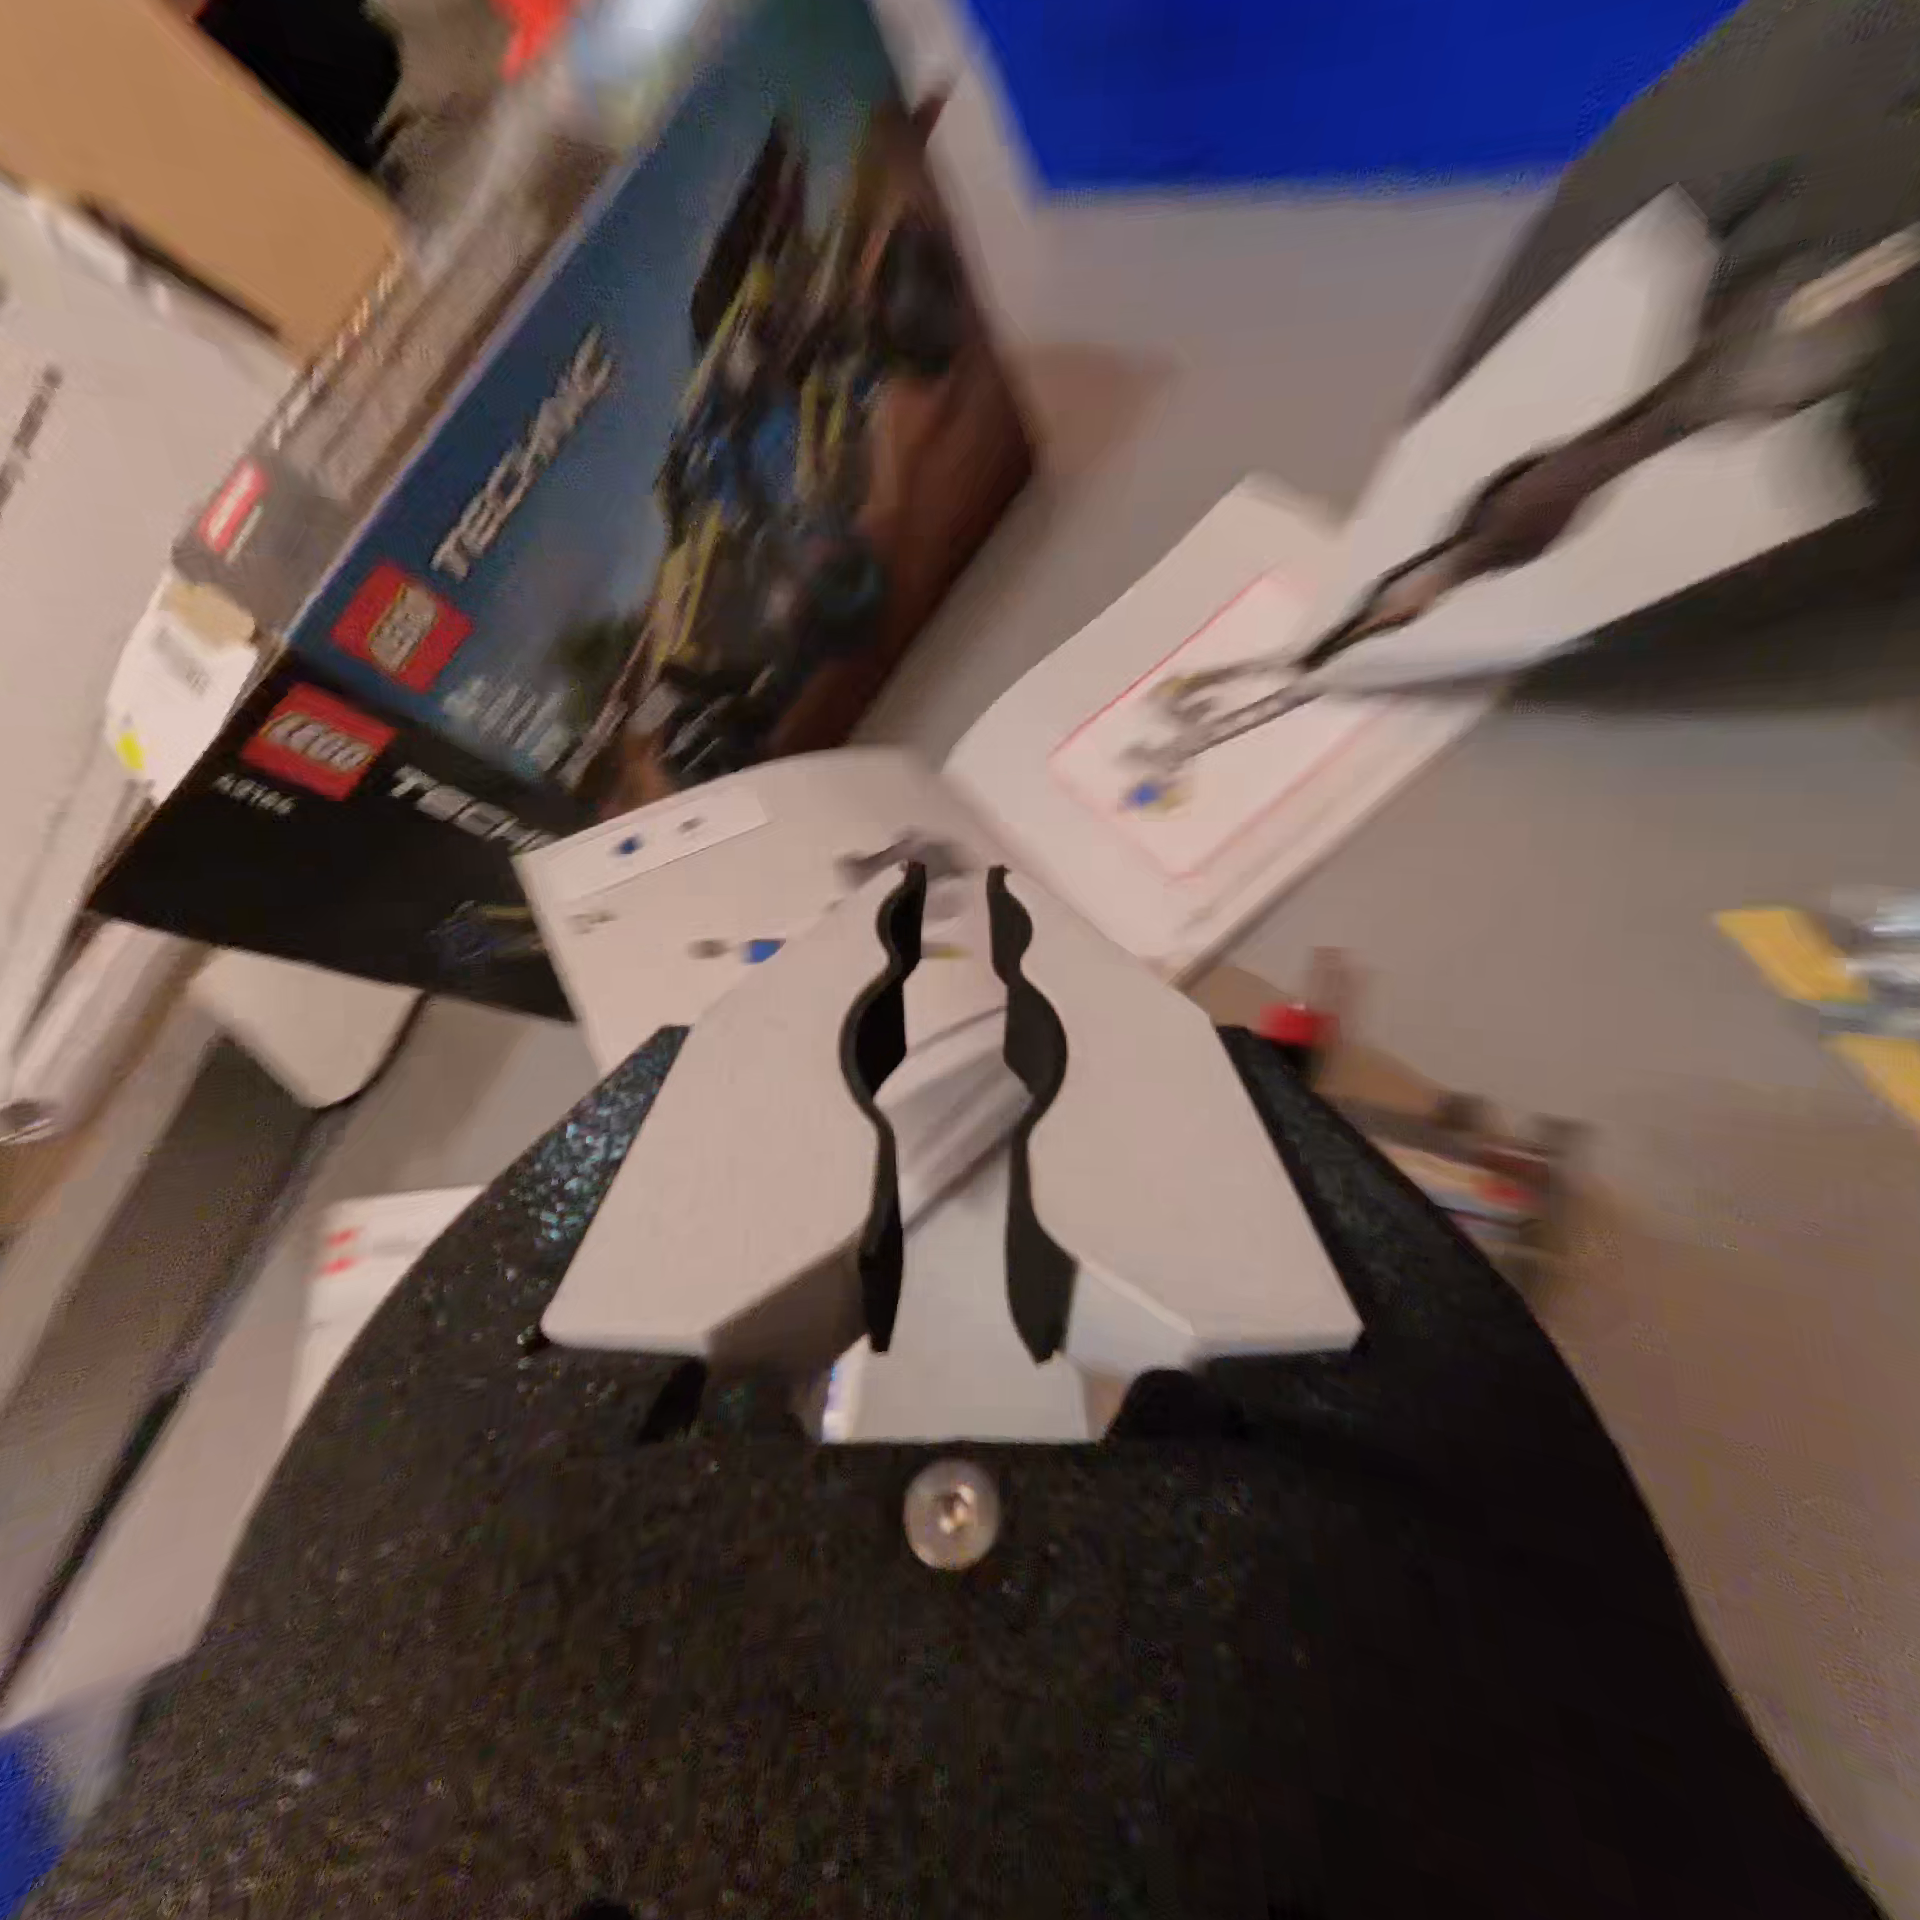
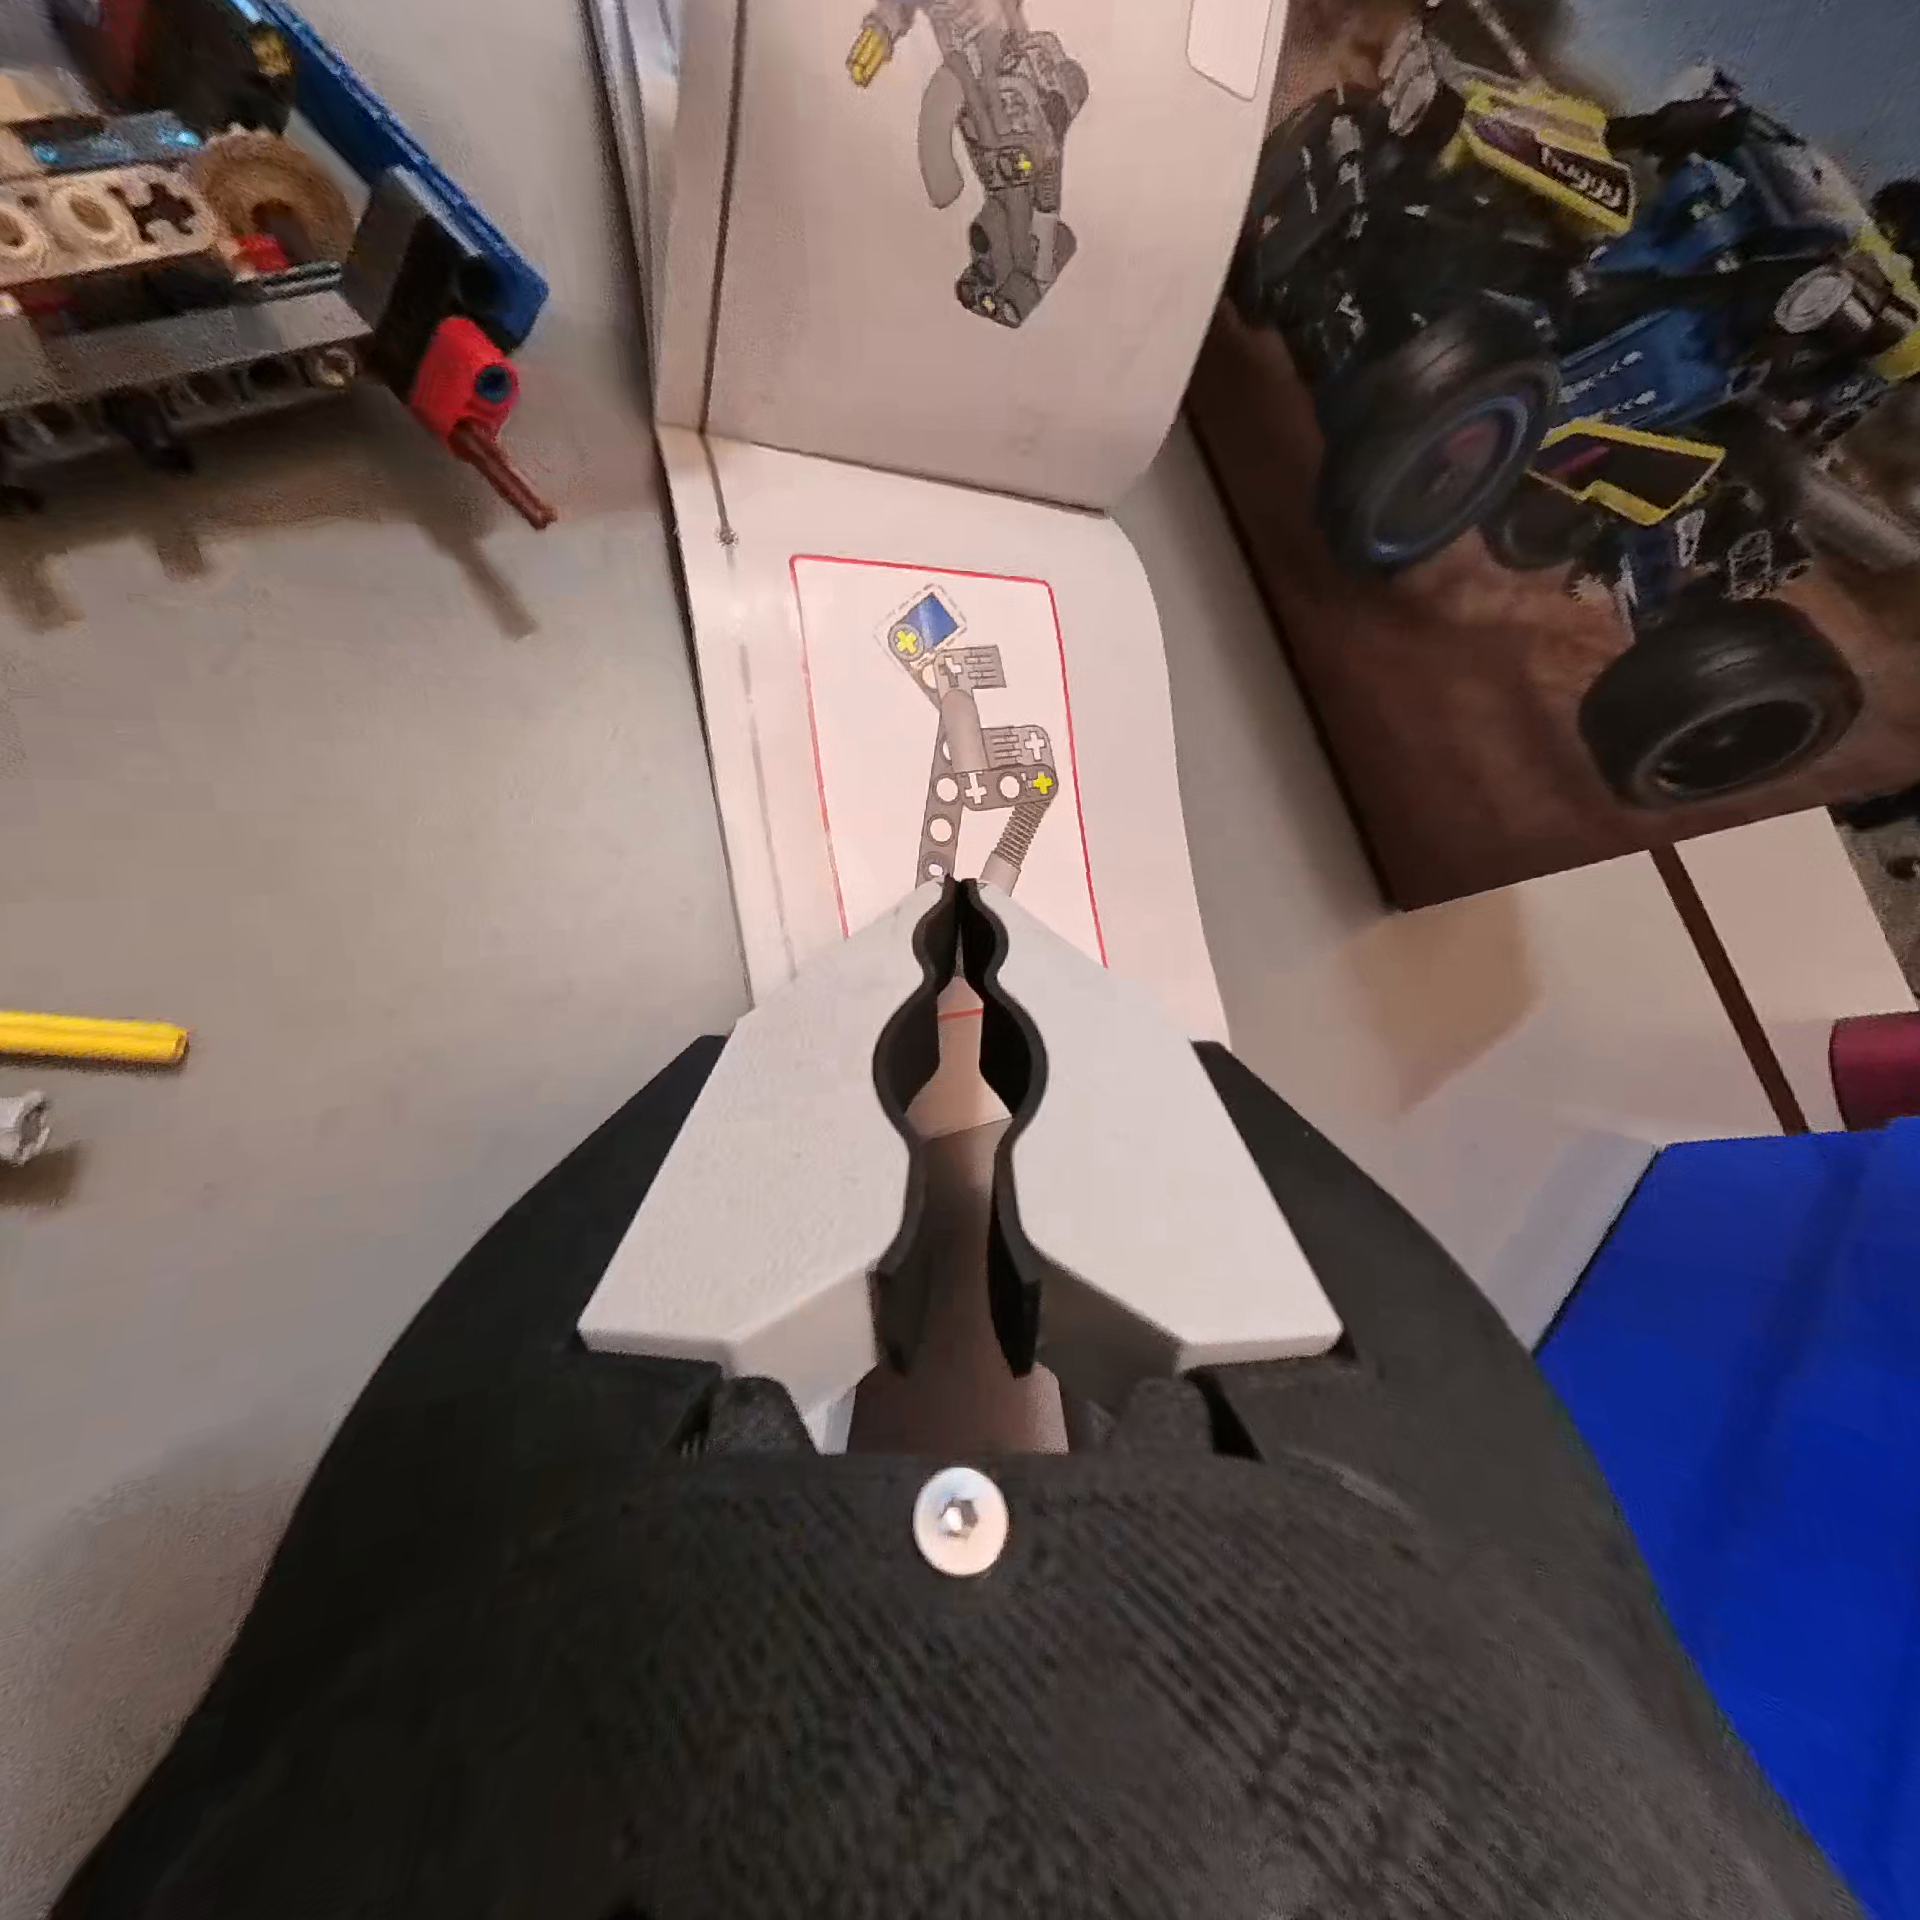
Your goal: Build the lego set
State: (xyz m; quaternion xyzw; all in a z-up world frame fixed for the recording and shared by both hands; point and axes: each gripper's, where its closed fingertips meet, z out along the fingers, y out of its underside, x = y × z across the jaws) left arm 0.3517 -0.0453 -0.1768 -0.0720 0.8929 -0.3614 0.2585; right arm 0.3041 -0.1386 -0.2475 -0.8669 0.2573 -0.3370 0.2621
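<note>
both grippers are empty: left gripper [image 1: 954, 873] fingers slightly apart, right gripper [image 2: 960, 885] fingers pressed together. yellow axle [image 2: 94, 1039] looks light, stiff, slippery; grip mid-length.

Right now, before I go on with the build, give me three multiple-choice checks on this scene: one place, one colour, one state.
1. The instruction booklet lies where relative to the partly built model and the set's box in the right wrist view?
A. Between them
B. Left of both
C. Right of both

2. What colour is the loose rod on the table?
A. Red
B. Yellow
C. Blue

3. What state is the right gripper in?
A. Wide open
B. Clamped on a wheel
C. Shut and empty

Answers: 1 A, model on its left and box on its right; 2 B, it shows plain yellow; 3 C, the tips meet with nothing between them.
</note>
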